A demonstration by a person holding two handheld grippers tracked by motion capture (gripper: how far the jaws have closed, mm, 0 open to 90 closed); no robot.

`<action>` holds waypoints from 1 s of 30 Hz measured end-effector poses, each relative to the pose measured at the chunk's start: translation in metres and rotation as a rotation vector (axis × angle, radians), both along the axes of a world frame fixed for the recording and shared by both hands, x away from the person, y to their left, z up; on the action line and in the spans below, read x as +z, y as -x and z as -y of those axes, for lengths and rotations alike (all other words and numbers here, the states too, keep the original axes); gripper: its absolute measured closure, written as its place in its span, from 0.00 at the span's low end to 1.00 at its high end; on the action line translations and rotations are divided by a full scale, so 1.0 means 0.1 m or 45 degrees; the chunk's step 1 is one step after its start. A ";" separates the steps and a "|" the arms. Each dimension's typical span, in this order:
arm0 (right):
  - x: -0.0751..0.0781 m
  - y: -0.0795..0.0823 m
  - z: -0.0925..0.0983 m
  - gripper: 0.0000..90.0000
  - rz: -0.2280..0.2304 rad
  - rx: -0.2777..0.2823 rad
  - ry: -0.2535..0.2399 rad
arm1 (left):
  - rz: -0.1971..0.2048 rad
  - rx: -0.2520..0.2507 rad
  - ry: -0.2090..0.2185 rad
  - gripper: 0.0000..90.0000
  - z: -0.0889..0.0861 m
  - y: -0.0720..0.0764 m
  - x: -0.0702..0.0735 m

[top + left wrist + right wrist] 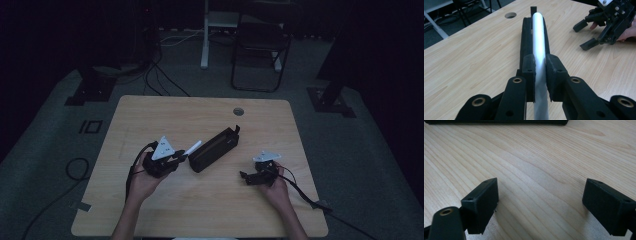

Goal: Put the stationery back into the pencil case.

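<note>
From the high view I see a black case (213, 148) lying slantwise near the middle of the table (150, 120); I cannot tell what is in it. My left gripper (181, 156) sits just left of the case, holding a white tube (193, 147) whose tip reaches the case's near end. My right gripper (246, 176) rests well right of the case, with bare wood between them. A round hole (238, 111) lies beyond the case, near the far edge.

In the left gripper view, my jaws are pinched on the tube (539, 45), which runs lengthwise above the case (525, 42). The right gripper (584, 36) stands apart to the case's right, spread.

In the right gripper view, my jaws are spread wide over bare table (536, 170); the case (496, 122) lies along the top edge.
</note>
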State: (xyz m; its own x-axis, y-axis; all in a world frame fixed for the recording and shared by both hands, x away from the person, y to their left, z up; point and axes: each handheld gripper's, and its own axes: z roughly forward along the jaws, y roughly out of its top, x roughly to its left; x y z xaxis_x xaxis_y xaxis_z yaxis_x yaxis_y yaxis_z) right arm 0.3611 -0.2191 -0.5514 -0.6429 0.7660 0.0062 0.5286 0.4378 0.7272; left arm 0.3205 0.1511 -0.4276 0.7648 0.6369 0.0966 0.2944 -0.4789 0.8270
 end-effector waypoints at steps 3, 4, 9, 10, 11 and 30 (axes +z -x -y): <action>0.00 0.00 0.00 0.14 0.000 0.000 0.000 | -0.002 0.000 0.001 0.88 0.02 -0.01 0.01; 0.00 0.00 0.00 0.14 0.000 0.000 0.000 | -0.002 -0.001 -0.002 0.88 0.02 -0.02 0.01; 0.00 0.00 0.00 0.14 0.000 0.000 0.000 | -0.004 -0.006 -0.002 0.88 0.05 -0.04 0.02; 0.00 0.00 0.00 0.14 -0.001 0.000 0.000 | -0.006 -0.006 0.000 0.88 0.06 -0.04 0.01; 0.00 0.00 0.00 0.14 -0.001 -0.001 0.000 | -0.008 -0.007 -0.004 0.88 0.07 -0.05 0.01; 0.00 0.00 0.00 0.14 0.001 0.000 0.000 | -0.010 -0.012 -0.008 0.88 0.15 -0.15 0.05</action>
